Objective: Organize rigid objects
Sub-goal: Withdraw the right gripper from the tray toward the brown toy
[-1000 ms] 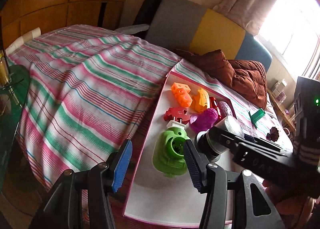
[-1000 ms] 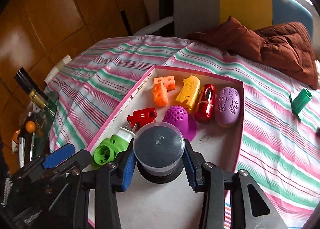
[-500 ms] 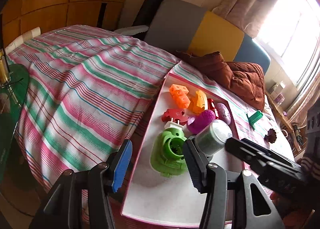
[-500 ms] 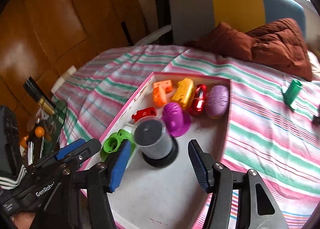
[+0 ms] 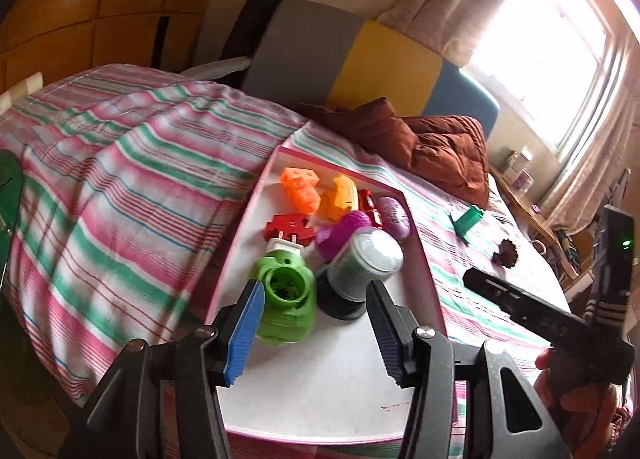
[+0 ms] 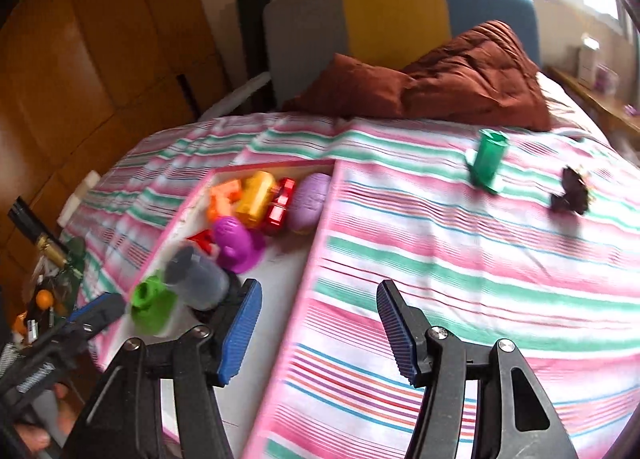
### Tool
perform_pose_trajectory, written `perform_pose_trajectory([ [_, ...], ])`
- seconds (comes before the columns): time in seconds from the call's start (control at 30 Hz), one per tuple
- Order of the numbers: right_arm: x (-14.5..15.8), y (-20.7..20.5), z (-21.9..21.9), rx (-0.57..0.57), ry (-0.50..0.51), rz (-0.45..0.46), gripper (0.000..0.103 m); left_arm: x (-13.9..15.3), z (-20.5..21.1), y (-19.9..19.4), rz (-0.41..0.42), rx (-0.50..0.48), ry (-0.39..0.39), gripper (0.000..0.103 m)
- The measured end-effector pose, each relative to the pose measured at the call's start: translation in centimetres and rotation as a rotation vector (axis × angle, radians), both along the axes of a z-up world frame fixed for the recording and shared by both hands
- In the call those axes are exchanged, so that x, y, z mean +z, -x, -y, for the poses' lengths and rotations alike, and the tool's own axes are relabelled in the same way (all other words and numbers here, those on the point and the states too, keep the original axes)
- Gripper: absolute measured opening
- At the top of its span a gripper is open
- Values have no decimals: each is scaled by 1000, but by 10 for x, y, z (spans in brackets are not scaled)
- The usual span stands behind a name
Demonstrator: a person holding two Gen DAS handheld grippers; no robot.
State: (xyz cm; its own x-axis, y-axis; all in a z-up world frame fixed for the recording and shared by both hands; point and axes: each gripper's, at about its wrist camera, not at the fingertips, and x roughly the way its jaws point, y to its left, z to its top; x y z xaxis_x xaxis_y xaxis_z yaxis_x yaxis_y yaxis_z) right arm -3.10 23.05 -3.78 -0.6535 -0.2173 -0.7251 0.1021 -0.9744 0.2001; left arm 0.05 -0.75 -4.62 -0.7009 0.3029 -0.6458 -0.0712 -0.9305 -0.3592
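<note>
A pink-rimmed white tray (image 5: 344, 387) (image 6: 280, 279) lies on the striped bed. It holds a grey jar (image 5: 362, 263) (image 6: 198, 279), a green toy (image 5: 286, 295) (image 6: 150, 301), and purple (image 5: 344, 233), red, orange and yellow pieces. A green cup (image 6: 488, 161) (image 5: 468, 221) and a dark pine cone (image 6: 570, 191) (image 5: 506, 253) lie on the blanket to the right. My left gripper (image 5: 316, 333) is open and empty, just before the green toy and jar. My right gripper (image 6: 318, 333) is open and empty over the blanket beside the tray's right rim.
A brown duvet (image 6: 460, 79) is bunched at the headboard. A glass side table (image 6: 44, 295) with small items stands left of the bed. A wooden shelf (image 5: 532, 199) with small items runs along the window side.
My right gripper let go of the grey jar, left it standing in the tray, and swung right over the blanket. My left gripper stayed open near the green toy.
</note>
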Motion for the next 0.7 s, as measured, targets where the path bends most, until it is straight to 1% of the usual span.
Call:
perform_pose_trajectory([
  [0.17, -13, -5, -23, -62, -25, 30, 61, 2, -10, -3, -18, -51, -8, 54],
  [0.43, -27, -10, -63, -152, -81, 60, 61, 8, -30, -10, -14, -121, -11, 54],
  [0.7, -35, -4, -101, -222, -167, 72, 61, 15, -73, -12, -2, -251, 36, 54],
])
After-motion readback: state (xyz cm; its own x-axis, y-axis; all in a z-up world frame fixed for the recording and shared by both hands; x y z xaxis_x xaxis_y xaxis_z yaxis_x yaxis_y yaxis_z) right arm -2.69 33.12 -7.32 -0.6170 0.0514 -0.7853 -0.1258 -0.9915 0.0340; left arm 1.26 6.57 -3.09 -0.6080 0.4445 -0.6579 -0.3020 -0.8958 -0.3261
